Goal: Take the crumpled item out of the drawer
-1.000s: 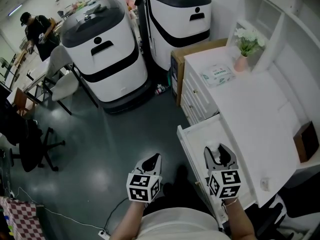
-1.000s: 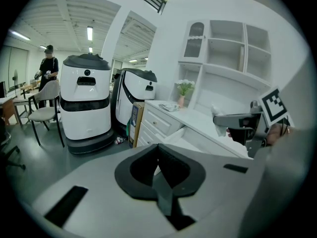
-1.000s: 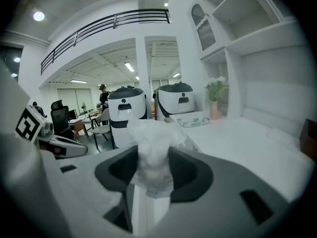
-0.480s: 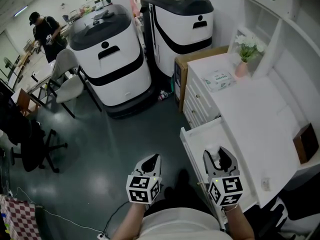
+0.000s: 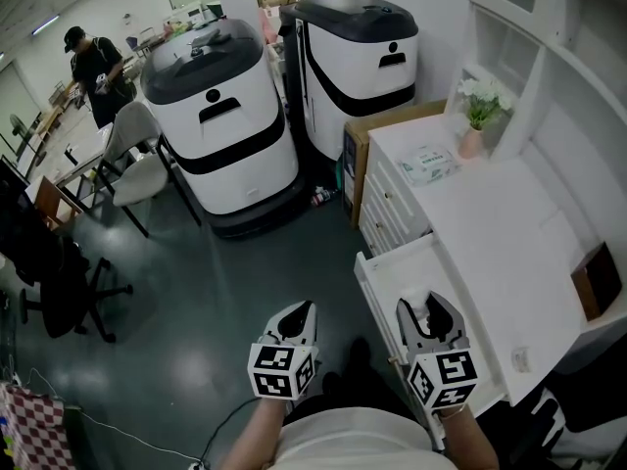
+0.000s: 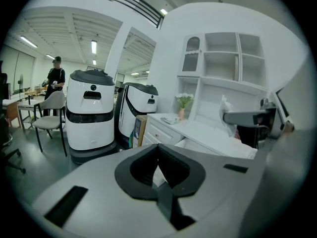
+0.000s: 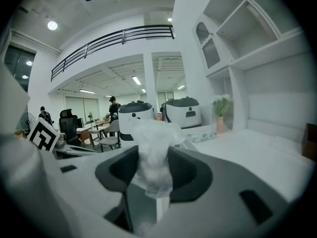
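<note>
Right gripper (image 5: 428,309) higher — jaws tight on 1 crumpled item (image 7: 154,150); left gripper's (image 5: 300,309) together

The person wears a pale top (image 5: 348,441); the left tongs (image 5: 306,306) and right tongs (image 5: 428,302) are light grey with black ribbed pads (image 6: 174,163), each carrying a black-and-white marker cube (image 5: 280,370).

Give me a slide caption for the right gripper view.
Right gripper shut on the crumpled white item, white desk to its right.
</note>
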Motion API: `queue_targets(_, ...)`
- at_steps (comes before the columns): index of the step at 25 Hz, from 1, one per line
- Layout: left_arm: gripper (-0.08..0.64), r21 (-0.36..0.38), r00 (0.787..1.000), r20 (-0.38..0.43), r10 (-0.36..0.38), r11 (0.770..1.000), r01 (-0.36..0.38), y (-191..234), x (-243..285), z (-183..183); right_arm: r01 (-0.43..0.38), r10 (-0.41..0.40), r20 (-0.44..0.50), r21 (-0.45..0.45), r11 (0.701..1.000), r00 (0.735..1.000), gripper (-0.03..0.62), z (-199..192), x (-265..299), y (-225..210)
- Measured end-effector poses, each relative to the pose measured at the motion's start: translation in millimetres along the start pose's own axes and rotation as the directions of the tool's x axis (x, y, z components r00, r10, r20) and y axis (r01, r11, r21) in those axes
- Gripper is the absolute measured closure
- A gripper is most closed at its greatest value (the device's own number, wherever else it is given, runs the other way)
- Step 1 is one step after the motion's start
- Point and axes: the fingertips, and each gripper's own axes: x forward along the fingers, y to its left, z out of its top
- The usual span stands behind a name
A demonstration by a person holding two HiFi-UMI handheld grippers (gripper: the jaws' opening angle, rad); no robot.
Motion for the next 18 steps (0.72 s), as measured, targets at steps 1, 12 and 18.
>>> queue_targets(1, 0.566, 0.001, 1.000, 0.004, 0.000, 1.000, 0.000, 0, -1, 1, 0.002, -0.002, 0.001, 0.002, 1.000, 1.000, 0.410, 0, -1, 1)
queue_targets(12, 0.566, 0.003, 1.000, 0.028, 0.008, 1.000, -0.008, 6, -11, 7, 0.034, -0.034, 0.009, -0.006, 0.999, 0.999, 0.417, 1, -6, 3)
queue_targets(18, 0.566, 0.004, 0.999, 0.035, 0.007, 1.000, -0.008, 8, -15, 10, 0.062, -0.062, 0.013, 0.011, 0.998, 0.998, 0.419, 2, -6, -2)
